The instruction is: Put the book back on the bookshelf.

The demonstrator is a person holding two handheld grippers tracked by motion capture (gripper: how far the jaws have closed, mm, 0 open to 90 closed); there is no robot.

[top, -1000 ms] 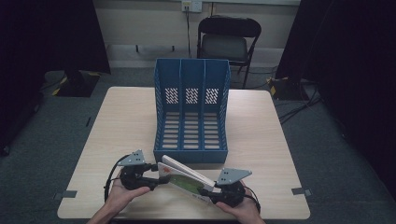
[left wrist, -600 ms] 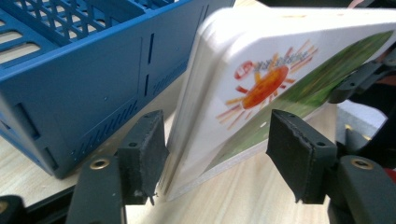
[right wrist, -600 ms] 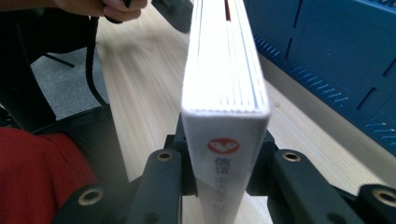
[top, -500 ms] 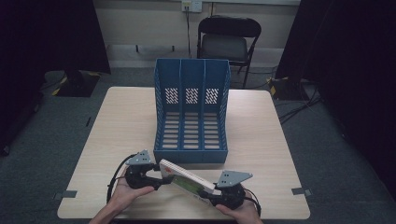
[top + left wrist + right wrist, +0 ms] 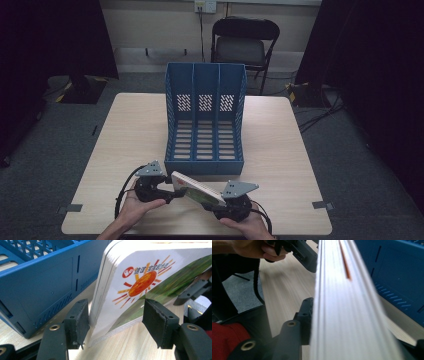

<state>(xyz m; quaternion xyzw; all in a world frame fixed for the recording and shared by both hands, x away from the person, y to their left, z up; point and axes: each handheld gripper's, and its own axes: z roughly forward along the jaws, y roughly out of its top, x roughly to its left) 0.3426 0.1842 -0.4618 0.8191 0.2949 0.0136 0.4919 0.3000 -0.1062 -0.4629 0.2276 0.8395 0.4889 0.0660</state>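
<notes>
I am seeing the thick white board book with a sun-printed cover (image 5: 196, 188) lying tilted on its edge at the near side of the pale wooden table (image 5: 125, 135), just before the blue three-slot plastic file rack (image 5: 205, 120). Its long axis is running left-rear to right-front. Since a second ago it is sitting slightly lower. The left gripper (image 5: 167, 192) is straddling its left end, jaws parted, one pad touching. The right gripper (image 5: 225, 202) is clamping its right end. Both hands are resting low at the table's near edge.
</notes>
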